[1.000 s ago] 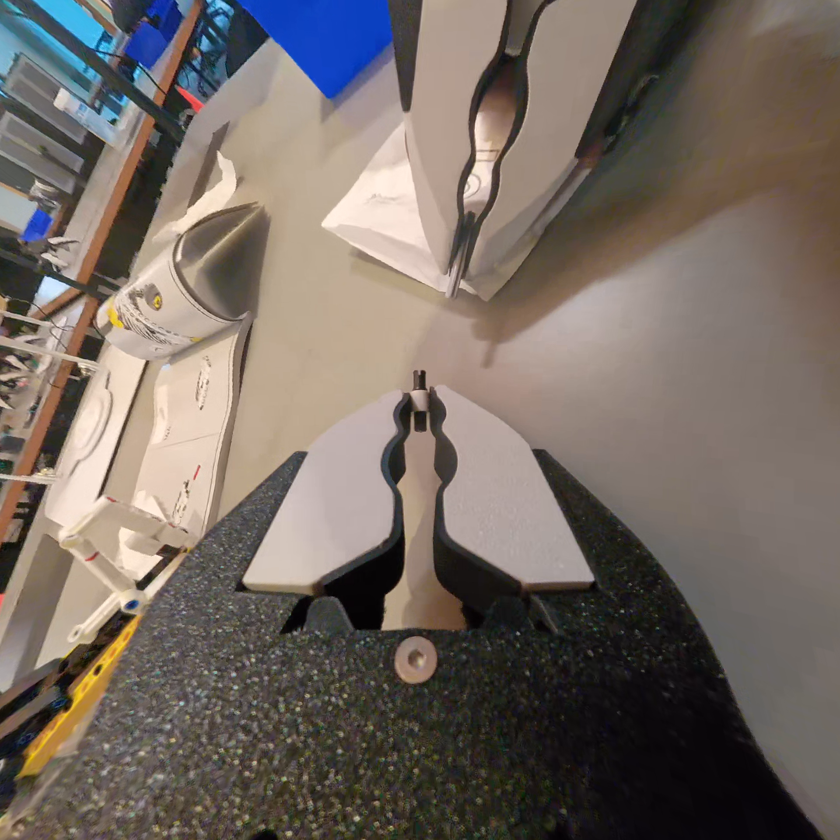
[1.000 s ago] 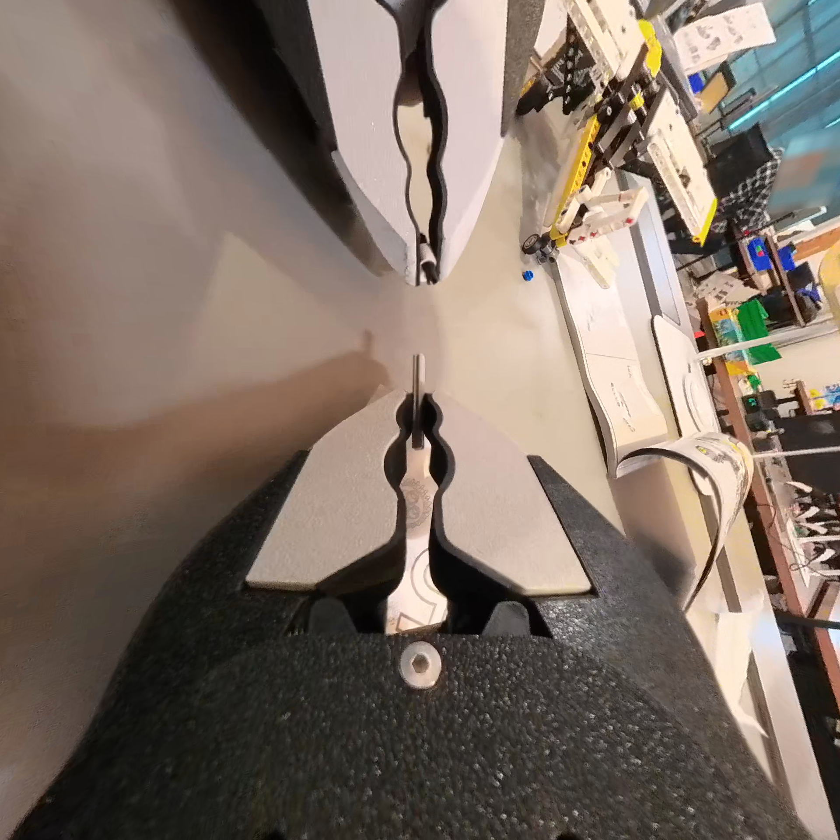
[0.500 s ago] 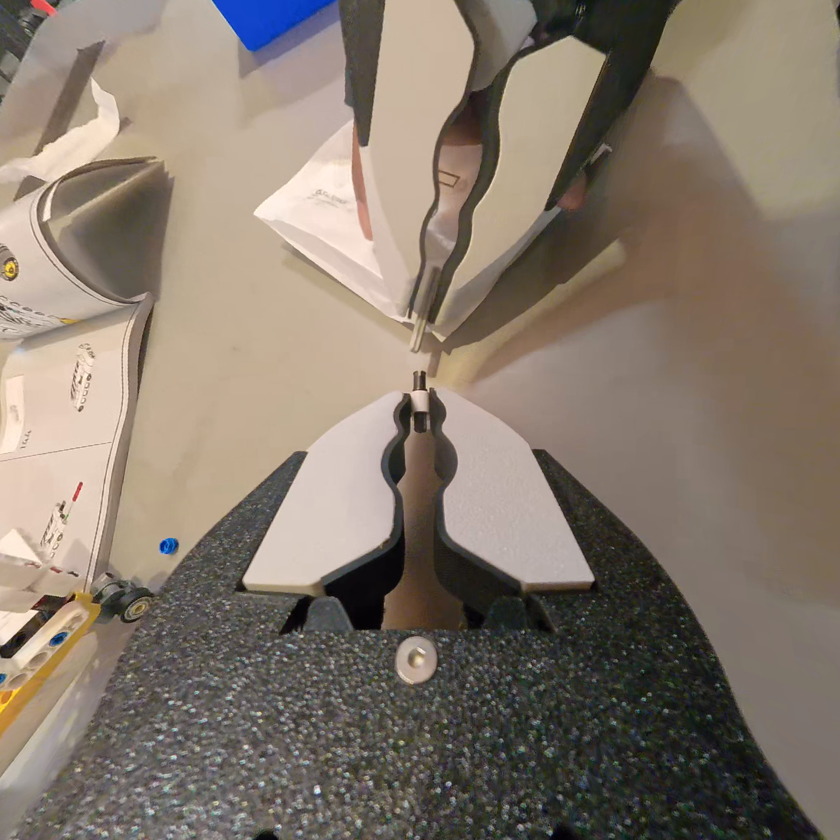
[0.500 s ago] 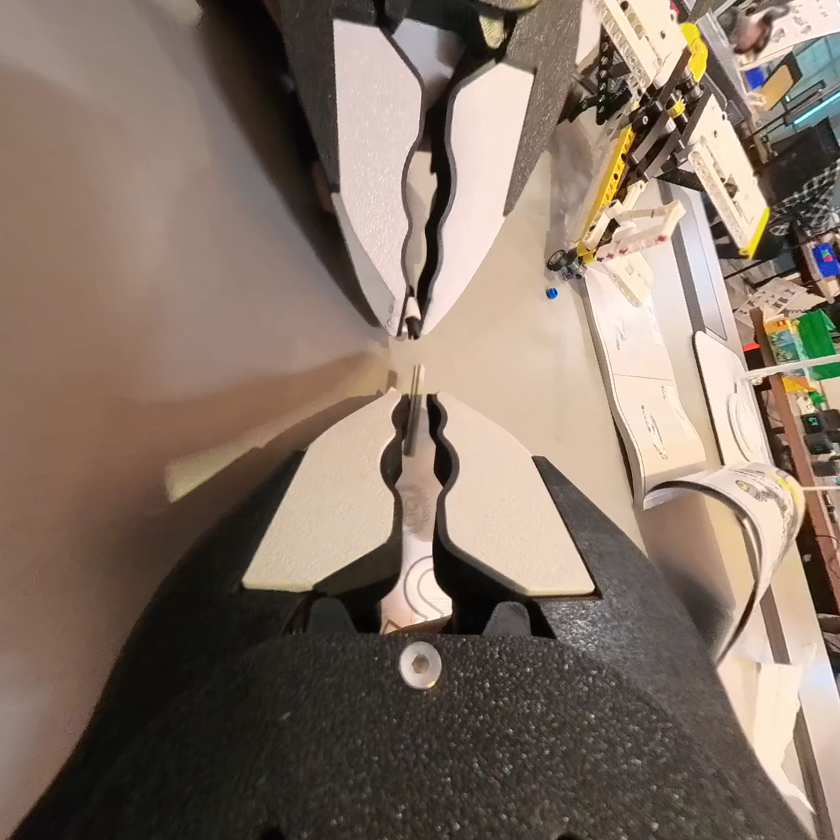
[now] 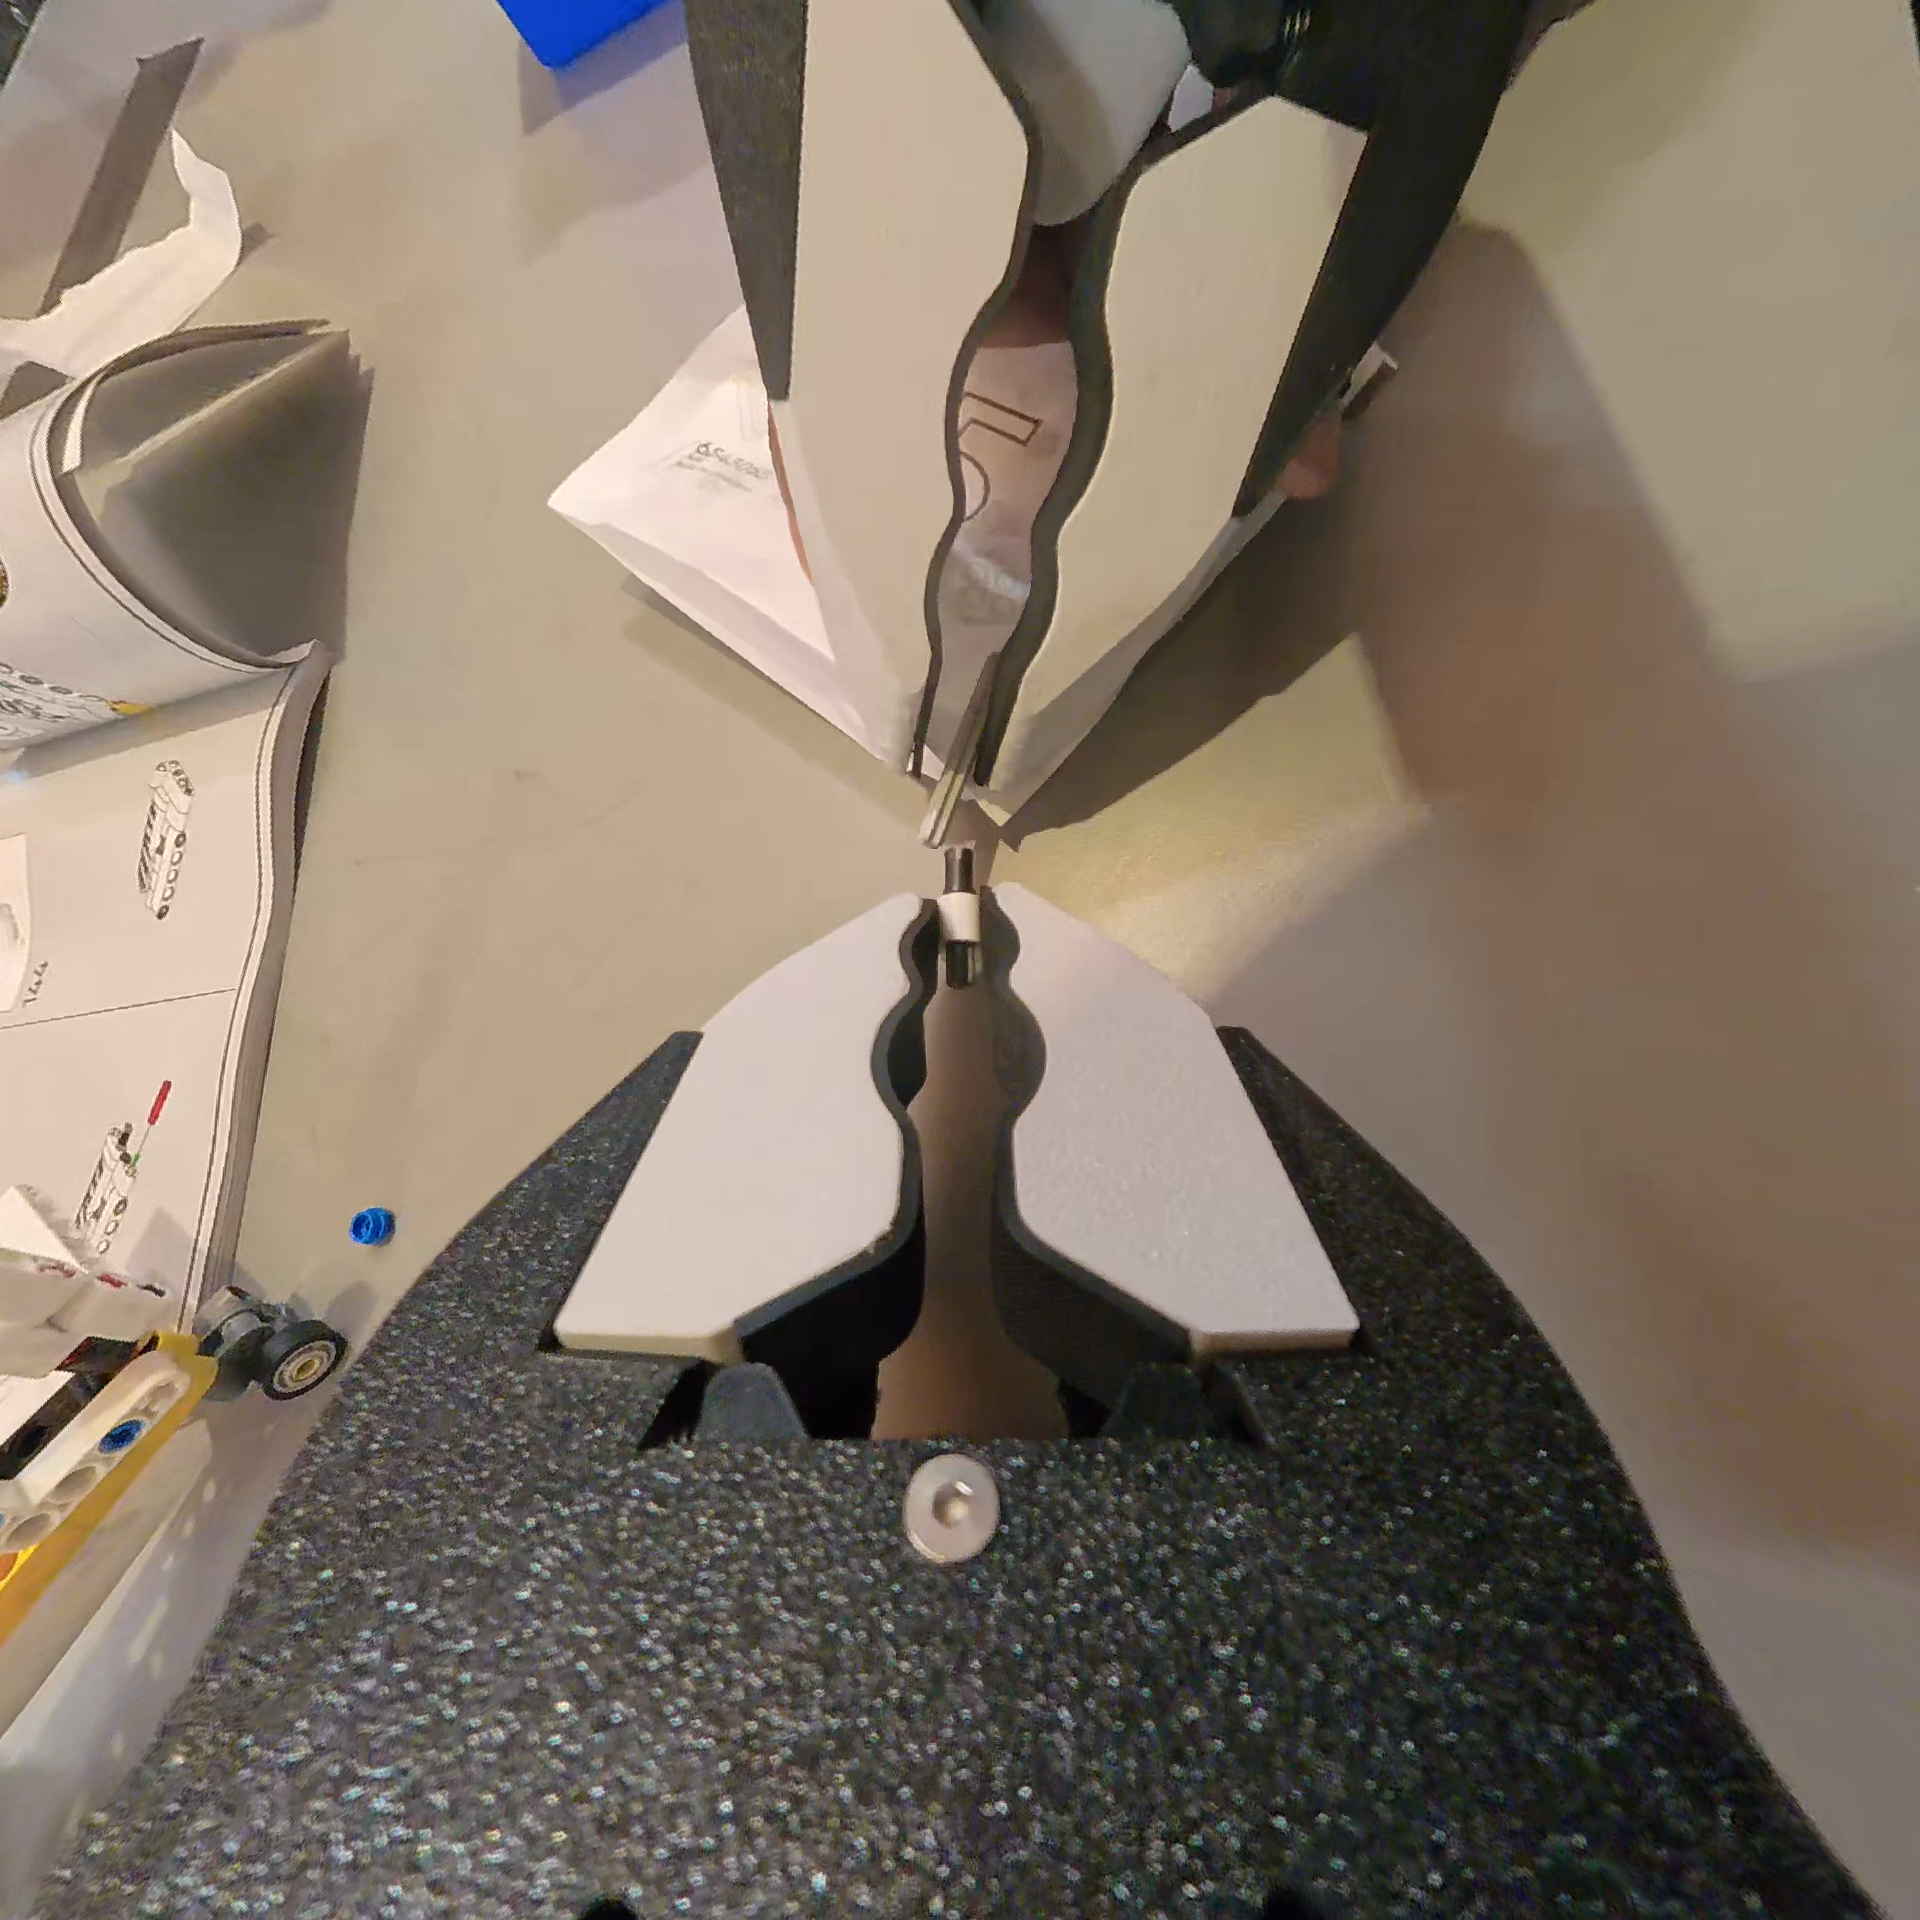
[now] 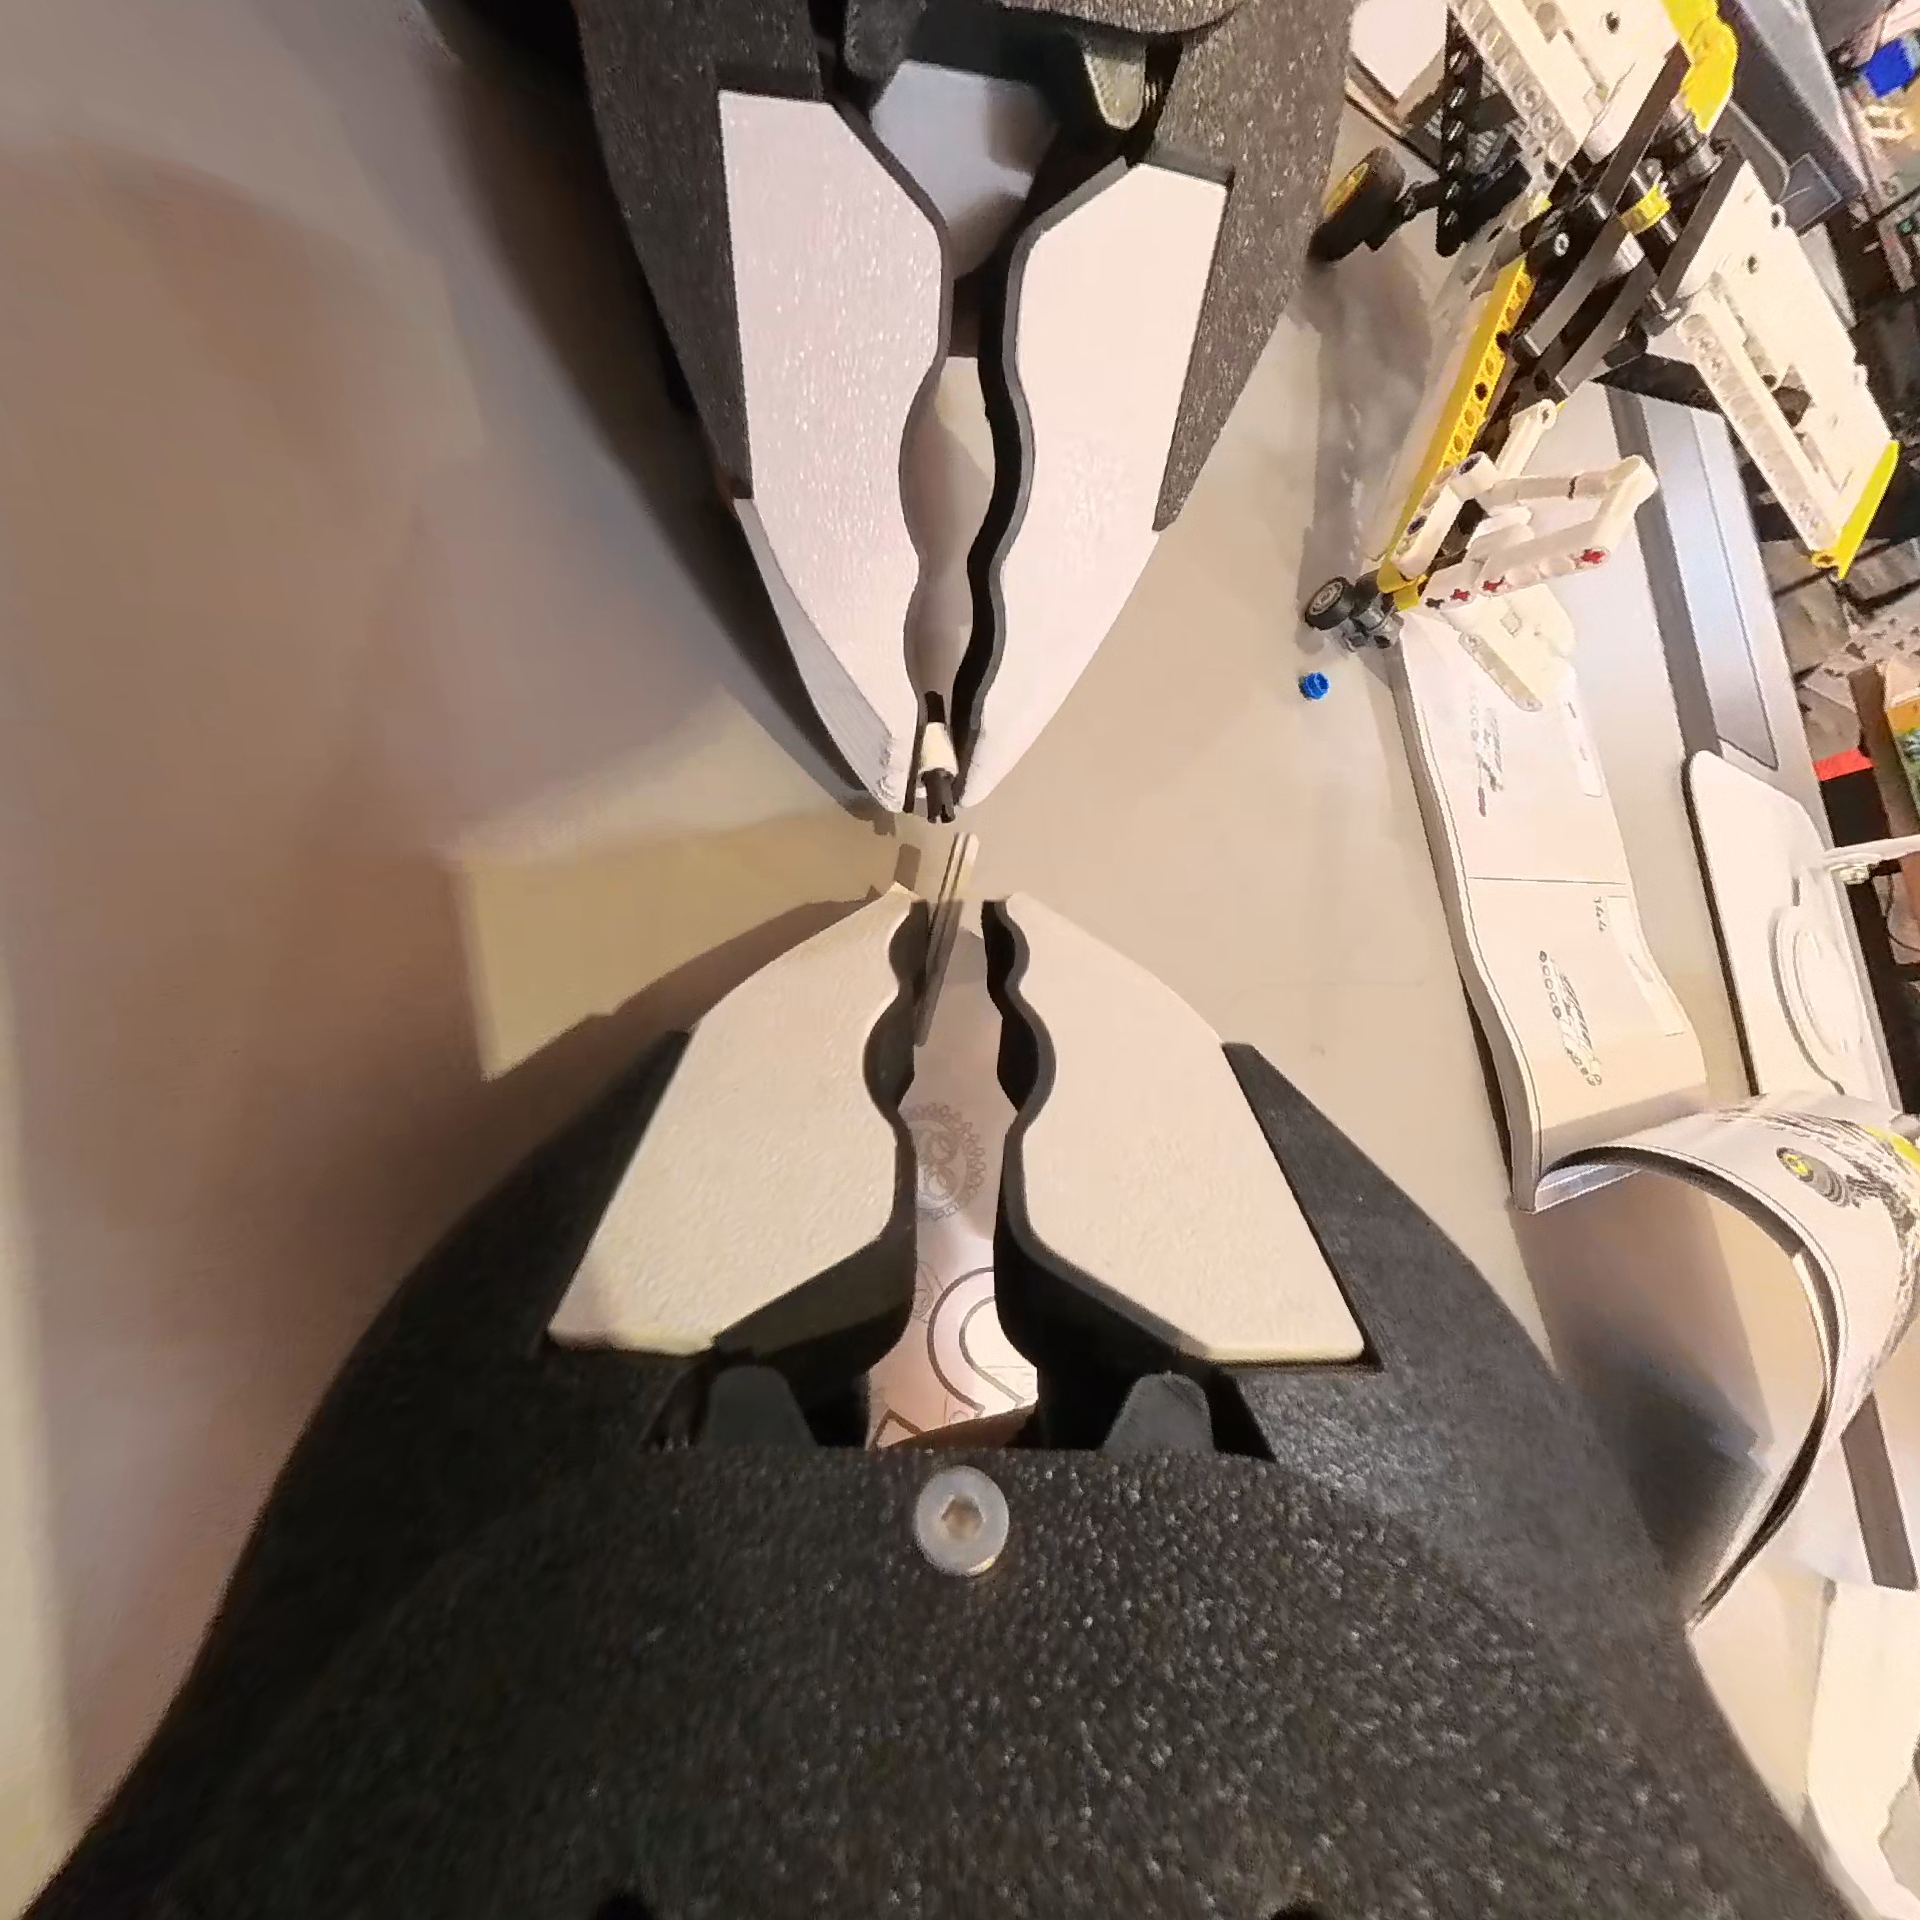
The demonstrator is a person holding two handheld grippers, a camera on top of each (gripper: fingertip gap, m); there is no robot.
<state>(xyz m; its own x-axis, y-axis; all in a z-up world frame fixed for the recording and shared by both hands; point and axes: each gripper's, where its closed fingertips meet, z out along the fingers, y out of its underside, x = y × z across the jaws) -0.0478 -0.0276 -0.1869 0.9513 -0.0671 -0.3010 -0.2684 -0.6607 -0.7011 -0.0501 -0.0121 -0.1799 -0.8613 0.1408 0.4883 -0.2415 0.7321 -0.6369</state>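
My left gripper (image 5: 958,904) is shut on a small black pin with a white sleeve (image 5: 958,916), whose black tip sticks out past the fingertips. It also shows at the top of the right wrist view (image 6: 932,798), still pinching the pin (image 6: 935,774). My right gripper (image 6: 951,902) faces it tip to tip. Its jaws stand apart, and a thin flat grey piece (image 6: 938,940) leans tilted against one pad with a gap to the other. In the left wrist view the piece's end (image 5: 948,805) almost meets the pin's tip.
An open instruction booklet (image 6: 1558,987) lies beside a white, yellow and black brick-built model (image 6: 1538,239), also seen in the left wrist view (image 5: 104,1392). A small blue stud (image 6: 1313,685) lies on the grey table (image 5: 520,831). A white paper bag (image 5: 717,520) lies under the right gripper. Both grippers' tips are close together, under 4 cm apart. The small blue stud (image 6: 1313,685) is about equally far from each gripper, around 15 cm. Seen from the left wrist view (image 5: 371,1223) as well.
The grippers have closed in until their tips nearly meet. The right jaws have widened, and the thin piece, straight and pinched a second ago, now tilts loose against one pad. The left grasp is unchanged.
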